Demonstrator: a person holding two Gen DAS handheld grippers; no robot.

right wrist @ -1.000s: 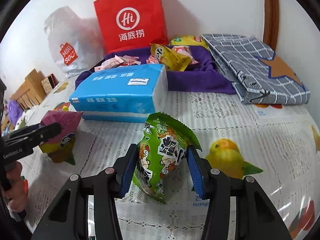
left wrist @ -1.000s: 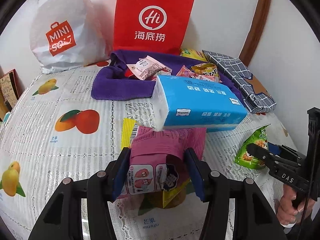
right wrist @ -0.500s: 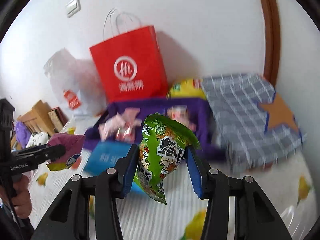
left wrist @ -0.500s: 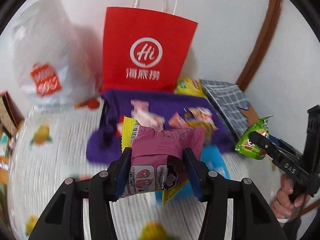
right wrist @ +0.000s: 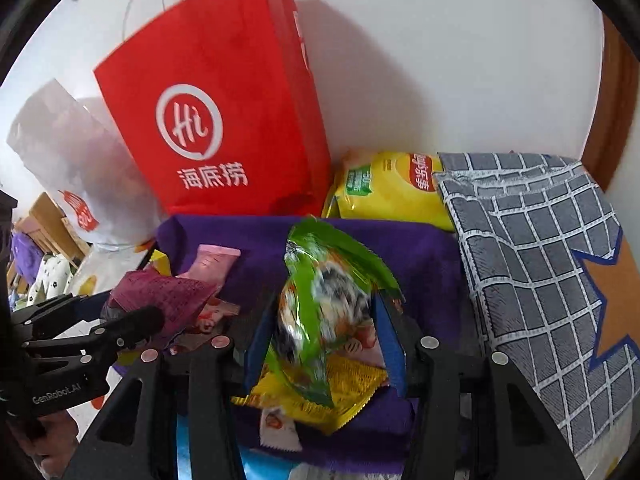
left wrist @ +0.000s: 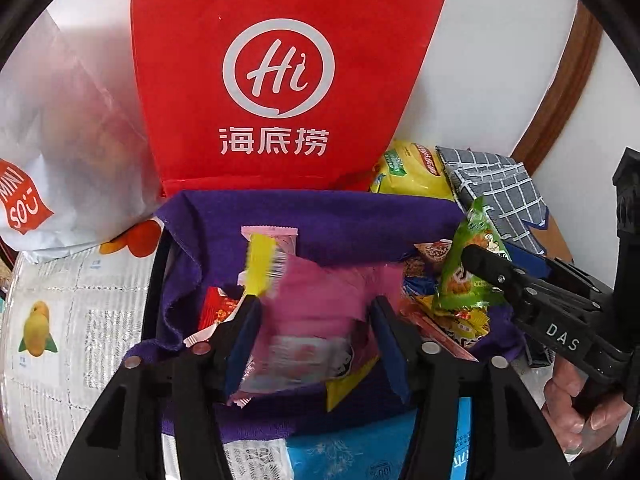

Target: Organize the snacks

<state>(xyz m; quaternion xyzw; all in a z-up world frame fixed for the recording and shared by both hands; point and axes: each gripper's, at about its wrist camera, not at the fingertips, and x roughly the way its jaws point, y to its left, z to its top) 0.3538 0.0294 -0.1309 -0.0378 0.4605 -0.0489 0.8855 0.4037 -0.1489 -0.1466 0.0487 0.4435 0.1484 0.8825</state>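
- Both packets have been carried off the counter (left wrist: 80,288) and now hang over the purple cloth-lined basket (left wrist: 320,220), so the drop-off step looks close.
- The left gripper (left wrist: 314,344) has just been spreading its fingers; the pink snack packet (left wrist: 320,308), blurred, sits between them and seems to be slipping free, though whether the pads still press it cannot be told.
- The right gripper (right wrist: 324,344) has also been easing its fingers wider; the green snack packet (right wrist: 320,300) stands between them, blurred, its grip equally unclear.
- The purple basket already holds small wrapped snacks: a pink-and-white bar (left wrist: 276,240), a red sachet (left wrist: 220,308) and a yellow packet (right wrist: 320,396).
- Behind it stand a red paper bag (left wrist: 280,80) and a white plastic bag (left wrist: 72,152); their contents are hidden.
- A yellow chip bag (right wrist: 388,188) lies beside a grey checked pouch (right wrist: 540,260).
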